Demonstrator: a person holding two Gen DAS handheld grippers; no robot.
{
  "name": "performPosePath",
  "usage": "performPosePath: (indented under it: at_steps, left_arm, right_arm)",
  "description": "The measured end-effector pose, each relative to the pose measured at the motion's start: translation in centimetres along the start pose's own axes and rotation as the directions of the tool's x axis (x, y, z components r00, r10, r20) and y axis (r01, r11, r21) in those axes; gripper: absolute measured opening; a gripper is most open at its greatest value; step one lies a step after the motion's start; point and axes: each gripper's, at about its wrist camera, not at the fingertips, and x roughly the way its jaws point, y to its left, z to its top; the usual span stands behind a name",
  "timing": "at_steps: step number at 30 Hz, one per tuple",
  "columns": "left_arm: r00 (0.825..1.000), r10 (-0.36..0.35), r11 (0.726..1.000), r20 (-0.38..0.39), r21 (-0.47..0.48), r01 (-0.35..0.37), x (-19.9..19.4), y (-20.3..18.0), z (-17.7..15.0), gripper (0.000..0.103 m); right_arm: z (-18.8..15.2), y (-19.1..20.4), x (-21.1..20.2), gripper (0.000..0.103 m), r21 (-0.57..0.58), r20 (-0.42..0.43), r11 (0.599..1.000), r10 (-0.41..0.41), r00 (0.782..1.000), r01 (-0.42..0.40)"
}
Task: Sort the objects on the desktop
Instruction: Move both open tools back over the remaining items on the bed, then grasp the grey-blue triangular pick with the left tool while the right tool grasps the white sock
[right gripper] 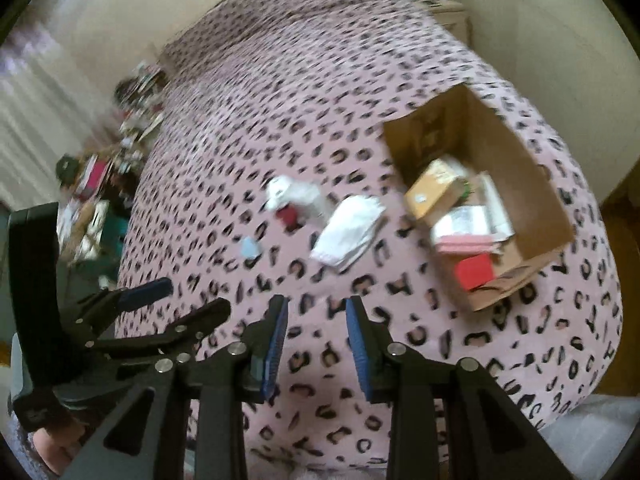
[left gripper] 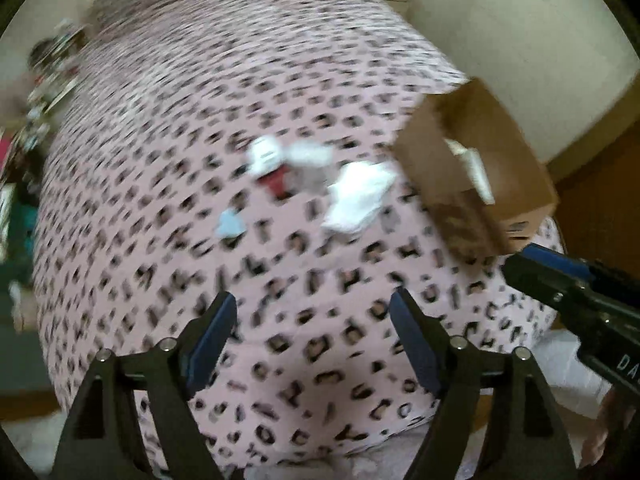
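On a pink leopard-print bedspread (left gripper: 200, 120) lie a folded white cloth (left gripper: 358, 196) (right gripper: 346, 232), a white and red bundle (left gripper: 280, 164) (right gripper: 294, 202) and a small light-blue piece (left gripper: 230, 224) (right gripper: 249, 248). A brown cardboard box (left gripper: 472, 168) (right gripper: 516, 152) stands to their right, holding a tan packet (right gripper: 430, 190), pink cloths (right gripper: 464, 242) and a red box (right gripper: 474, 272). My left gripper (left gripper: 312, 304) is open and empty, well short of the objects. My right gripper (right gripper: 316, 306) is open and empty; it also shows in the left wrist view (left gripper: 532, 264).
A cluttered area of mixed items (right gripper: 104, 168) lies off the bed's left side. A pale wall (left gripper: 520, 40) and a small cabinet (right gripper: 452, 12) are behind the bed. Wooden floor (left gripper: 600, 200) shows at the right.
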Motion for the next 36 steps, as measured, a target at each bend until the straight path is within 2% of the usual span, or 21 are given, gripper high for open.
performPosePath:
  at_steps: [4, 8, 11, 13, 15, 18, 22, 26, 30, 36]
  left_arm:
    - [0.998, 0.051, 0.991, -0.048, -0.125, -0.057, 0.3, 5.0, -2.7, 0.083]
    - [0.992, 0.064, 0.968, -0.106, -0.234, -0.088, 1.3, 9.4, -4.7, 0.083]
    - [0.99, 0.069, 0.959, -0.123, -0.265, -0.1, 1.9, 11.0, -4.8, 0.084]
    - [0.989, 0.072, 0.959, -0.13, -0.265, -0.104, 2.6, 11.6, -4.2, 0.089]
    - [0.99, 0.062, 0.962, -0.124, -0.257, -0.092, 3.7, 11.9, -3.0, 0.096]
    - [0.992, 0.052, 0.969, -0.119, -0.233, -0.078, 6.6, 12.0, -0.4, 0.099]
    - [0.988, 0.025, 0.975, -0.153, -0.214, -0.057, 12.7, 12.3, 3.4, 0.099]
    - [0.982, 0.003, 0.968, -0.189, -0.245, -0.05, 19.0, 12.9, 5.7, 0.099]
    - [0.974, 0.011, 0.969, -0.228, -0.237, -0.066, 23.4, 13.1, 6.5, 0.099]
    - [0.968, 0.011, 0.978, -0.25, -0.198, -0.062, 26.4, 12.6, 7.5, 0.099]
  right_arm:
    - [-0.8, 2.5, 2.6, 0.032, -0.039, -0.065, 0.999, 0.034, 0.997, -0.037]
    - [-1.3, 3.8, 4.9, 0.036, 0.003, -0.112, 0.998, 0.067, 0.991, -0.067]
    - [-1.3, 4.2, 6.2, 0.037, 0.031, -0.128, 0.998, 0.058, 0.99, -0.054]
    - [-1.1, 4.3, 6.8, 0.037, 0.044, -0.123, 0.999, 0.036, 0.992, -0.031]
    - [-0.6, 4.0, 7.5, 0.043, 0.057, -0.115, 0.998, 0.004, 0.993, 0.003]
    - [0.4, 2.8, 9.3, 0.05, 0.116, -0.097, 0.991, -0.054, 0.994, 0.066]
    - [2.3, 0.4, 12.9, 0.052, 0.211, -0.103, 0.966, -0.133, 0.986, 0.152]
    - [3.7, -1.9, 16.7, 0.052, 0.284, -0.113, 0.928, -0.218, 0.969, 0.242]
    - [4.7, -3.9, 20.6, 0.052, 0.366, -0.143, 0.887, -0.244, 0.959, 0.281]
    - [6.1, -5.2, 24.7, 0.052, 0.42, -0.167, 0.857, -0.253, 0.953, 0.301]
